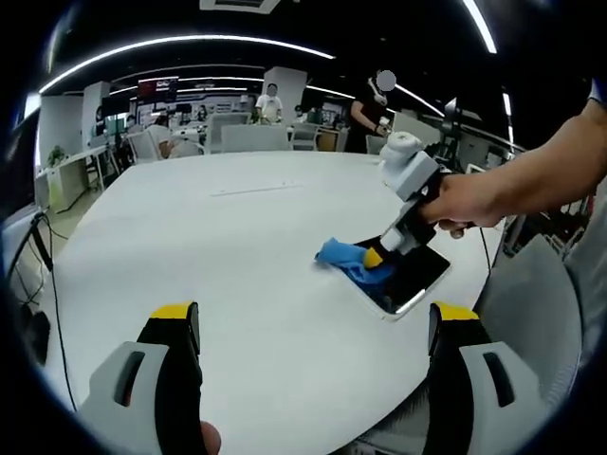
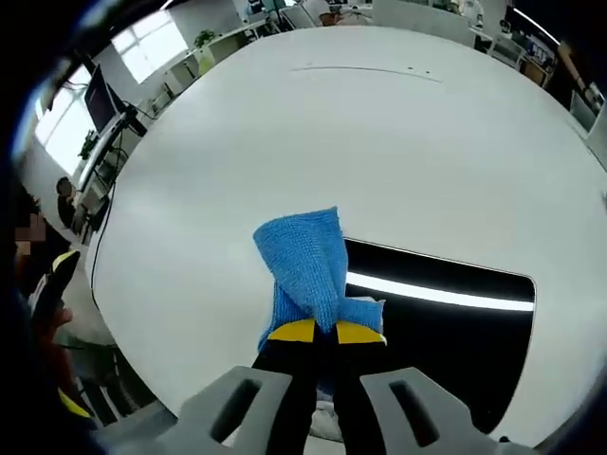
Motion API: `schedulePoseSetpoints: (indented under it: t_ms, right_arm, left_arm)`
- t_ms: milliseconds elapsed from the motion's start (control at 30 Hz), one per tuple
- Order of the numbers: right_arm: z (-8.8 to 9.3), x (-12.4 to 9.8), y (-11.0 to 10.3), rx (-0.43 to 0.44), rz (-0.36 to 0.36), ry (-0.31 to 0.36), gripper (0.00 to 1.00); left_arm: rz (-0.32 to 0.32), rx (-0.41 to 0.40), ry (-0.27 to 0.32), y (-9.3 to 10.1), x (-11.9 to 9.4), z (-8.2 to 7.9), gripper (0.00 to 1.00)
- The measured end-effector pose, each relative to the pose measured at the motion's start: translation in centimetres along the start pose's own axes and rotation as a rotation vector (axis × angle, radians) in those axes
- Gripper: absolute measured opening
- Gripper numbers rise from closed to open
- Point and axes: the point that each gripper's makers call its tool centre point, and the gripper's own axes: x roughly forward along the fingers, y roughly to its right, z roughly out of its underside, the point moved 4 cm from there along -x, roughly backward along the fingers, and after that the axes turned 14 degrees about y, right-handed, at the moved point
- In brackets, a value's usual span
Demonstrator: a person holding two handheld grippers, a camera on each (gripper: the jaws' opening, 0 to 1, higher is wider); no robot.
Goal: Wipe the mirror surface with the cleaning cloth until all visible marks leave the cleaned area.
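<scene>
Right gripper (image 2: 325,332) is pinching the blue cleaning cloth (image 2: 308,265) with its fingers closed tight, pressing it onto the mirror (image 2: 455,322) edge just ahead on the table (image 2: 379,142). Left gripper (image 1: 313,327) is hanging back, fingers spread wide.

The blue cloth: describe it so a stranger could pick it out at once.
Start at the big white table, then find the flat dark mirror lying near its edge. At one end of the mirror, the blue cloth sits bunched in the shut right gripper. It is the only blue, soft thing on the table.
</scene>
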Motion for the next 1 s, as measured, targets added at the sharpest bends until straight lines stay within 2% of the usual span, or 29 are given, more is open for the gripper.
schedulePoseSetpoints:
  t_ms: [333,600,867,1000]
  right_arm:
    - [-1.0,0.3,0.1,-0.013,0.004,0.000,0.00]
    - [-2.4,1.7,0.5,-0.016,0.012,0.003,0.00]
    - [-2.5,1.6,0.4,-0.025,0.007,0.009,0.00]
    - [-2.4,1.2,0.3,-0.037,-0.001,0.009,0.00]
  left_arm:
    - [0.000,-0.011,0.006,0.1,0.4,0.1,0.99]
    - [-0.002,-0.004,0.003,-0.2,0.4,0.0,0.99]
    - [-0.006,0.000,-0.007,-0.4,0.4,0.2,0.99]
    - [-0.014,-0.004,0.007,-0.5,0.7,-0.1,0.99]
